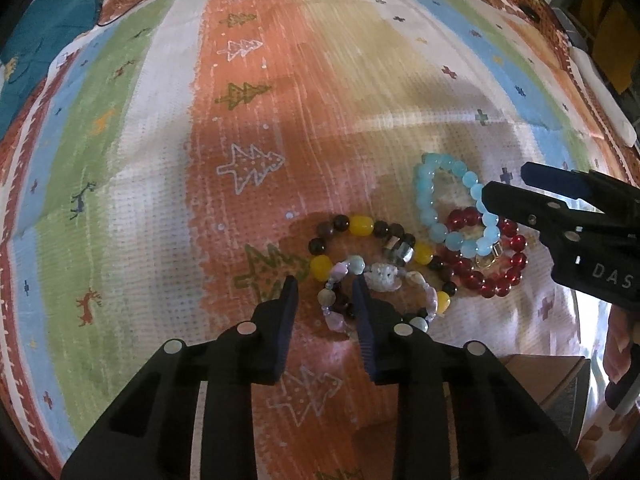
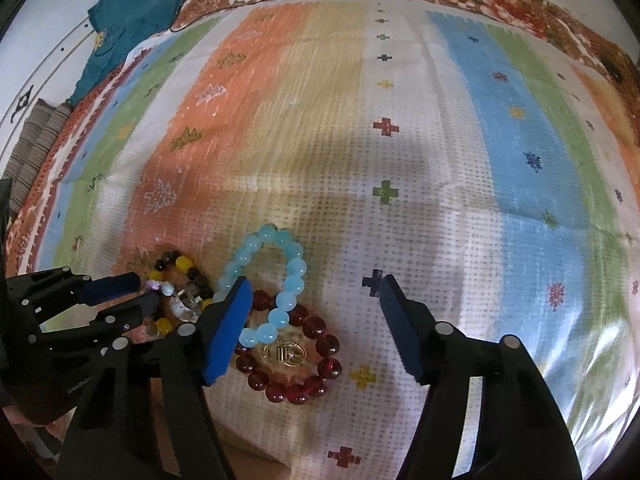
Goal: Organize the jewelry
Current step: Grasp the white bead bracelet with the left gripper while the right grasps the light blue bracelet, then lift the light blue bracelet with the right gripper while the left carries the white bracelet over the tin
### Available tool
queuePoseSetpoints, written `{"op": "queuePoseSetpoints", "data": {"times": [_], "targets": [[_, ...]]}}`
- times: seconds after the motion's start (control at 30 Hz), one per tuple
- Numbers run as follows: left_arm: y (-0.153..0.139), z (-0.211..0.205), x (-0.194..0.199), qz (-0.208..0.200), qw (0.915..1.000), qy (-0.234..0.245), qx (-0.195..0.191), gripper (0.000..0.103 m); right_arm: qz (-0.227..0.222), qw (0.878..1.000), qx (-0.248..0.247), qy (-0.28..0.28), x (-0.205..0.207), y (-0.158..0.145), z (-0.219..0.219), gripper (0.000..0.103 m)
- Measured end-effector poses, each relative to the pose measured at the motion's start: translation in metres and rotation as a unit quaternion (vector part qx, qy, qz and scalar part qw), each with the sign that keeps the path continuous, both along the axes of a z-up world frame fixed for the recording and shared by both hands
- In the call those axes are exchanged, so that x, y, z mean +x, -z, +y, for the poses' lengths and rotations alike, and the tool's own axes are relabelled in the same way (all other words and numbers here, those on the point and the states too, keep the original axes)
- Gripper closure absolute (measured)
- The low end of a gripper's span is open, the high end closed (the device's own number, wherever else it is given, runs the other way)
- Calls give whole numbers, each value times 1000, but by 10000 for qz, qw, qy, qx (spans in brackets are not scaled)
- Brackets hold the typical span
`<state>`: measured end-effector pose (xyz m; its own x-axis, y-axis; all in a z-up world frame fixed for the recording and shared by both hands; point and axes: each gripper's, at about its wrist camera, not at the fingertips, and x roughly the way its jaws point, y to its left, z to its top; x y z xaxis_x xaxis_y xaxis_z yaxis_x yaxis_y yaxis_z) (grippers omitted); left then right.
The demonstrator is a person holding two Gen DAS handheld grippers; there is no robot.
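Four bead bracelets lie bunched on a striped cloth (image 1: 160,160). My left gripper (image 1: 325,285) points down over a pale stone bracelet (image 1: 384,276); its left side lies between the narrowed jaws, and a gap shows beside the beads. A brown-and-yellow bracelet (image 1: 362,224) lies under it. My right gripper (image 2: 314,284) stands wide open over a light blue bracelet (image 2: 288,248) and a dark red bracelet (image 2: 324,344) with a gold charm, with nothing gripped. Each view shows the other gripper: the right gripper (image 1: 506,186) and the left gripper (image 2: 146,290).
The cloth (image 2: 400,160) bears tree and cross patterns and spreads far beyond the bracelets. A teal garment (image 2: 132,20) lies at the far left corner. A cardboard box (image 1: 536,372) sits at the near right, beside a hand (image 1: 616,332).
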<state>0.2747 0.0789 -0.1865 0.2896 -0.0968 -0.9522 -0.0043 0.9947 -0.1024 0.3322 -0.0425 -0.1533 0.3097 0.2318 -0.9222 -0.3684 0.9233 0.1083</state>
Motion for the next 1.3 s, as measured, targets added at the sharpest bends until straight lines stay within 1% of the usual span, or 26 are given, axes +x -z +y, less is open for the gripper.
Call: {"op": "queuePoseSetpoints", "data": {"times": [0.1, 0.17, 0.2, 0.3, 0.33, 0.37, 0.4, 0.47, 0.53, 0.63, 0.7, 0.9, 1.3], "targets": [[2, 0, 0, -4, 10000, 36, -56, 84, 61, 10000, -17, -18, 2, 5, 2, 50], [2, -1, 1, -5, 9999, 69, -112, 90, 106, 9999, -14, -45, 3, 8, 4, 56], [3, -2, 0, -14, 9999, 93, -111, 91, 122, 9999, -16, -62, 3, 10, 5, 57], [4, -5, 0, -35, 9998, 150, -85, 92, 117, 9998, -93, -109, 3, 15, 9, 62], [4, -5, 1, -39, 9998, 160, -80, 92, 104, 9998, -98, -124, 3, 15, 11, 65], [4, -5, 0, -49, 9998, 166, -74, 93, 106, 9998, -90, -129, 3, 16, 11, 71], [3, -4, -1, -54, 9998, 165, -75, 93, 112, 9998, -80, -142, 3, 16, 12, 74], [2, -3, -1, -66, 9998, 155, -71, 94, 111, 9997, -87, -178, 3, 16, 15, 84], [1, -2, -2, -71, 9999, 141, -61, 95, 101, 9997, -75, -196, 3, 17, 16, 87], [0, -2, -2, -76, 9999, 144, -38, 95, 60, 9997, -84, -227, 2, 16, 15, 88], [-1, -2, -2, -83, 9999, 143, -6, 95, 23, 9997, -110, -206, 1, 16, 13, 91], [-13, 3, -3, -202, 9997, 113, -65, 95, -90, 9998, -115, -164, -1, 11, 8, 91], [-46, -5, -7, -601, 9978, 254, -88, 95, -479, 9987, -47, -163, -13, -18, 2, 91]]}}
